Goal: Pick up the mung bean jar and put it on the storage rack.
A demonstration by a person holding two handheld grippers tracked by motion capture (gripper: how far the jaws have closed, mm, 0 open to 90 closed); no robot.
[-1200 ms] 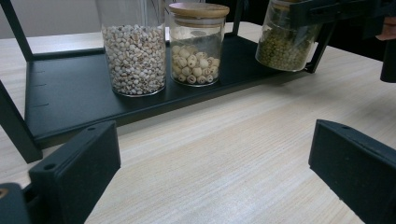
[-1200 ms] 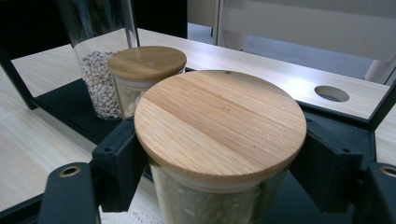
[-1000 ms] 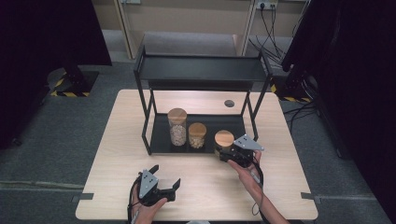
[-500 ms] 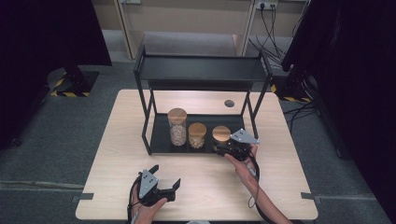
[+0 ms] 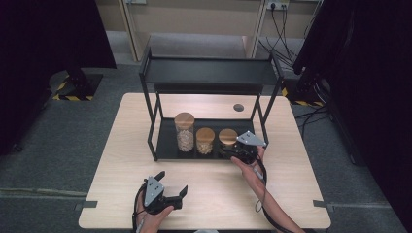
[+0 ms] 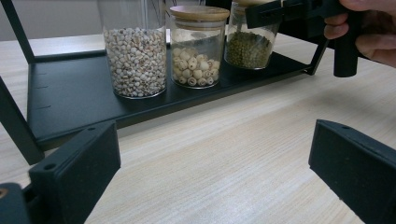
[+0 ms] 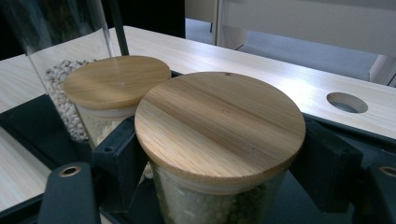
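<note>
— What are you working on, and where?

— I sit at a pale wooden table (image 5: 121, 165) with a round cable hole (image 5: 238, 107) near its far edge. My landmark is the black metal two-tier rack (image 5: 209, 73) standing on the table's far half. Around the table the floor is grey carpet (image 5: 58, 141); beyond the rack there is a light wall with cables hanging from a socket (image 5: 274, 6), and a black-and-yellow striped base (image 5: 73, 87) stands off to the rack's left.

— What's on the rack?

— Three glass jars with round wooden lids, all on its lower shelf: a tall jar of small white grains (image 6: 135, 56) at the left, a shorter jar of pale round seeds (image 6: 197, 51) in the middle, and a short jar of green beans (image 5: 227, 142) at the right.

— And your tools?

— My right gripper (image 5: 232, 151) reaches in at the rack's front right corner, its jaws clamped on the green-bean jar just below the lid, the jar being right beside the middle one. My left gripper (image 5: 171, 190) rests over bare tabletop in front of the rack, well apart from it, jaws spread wide with nothing between them.
</note>
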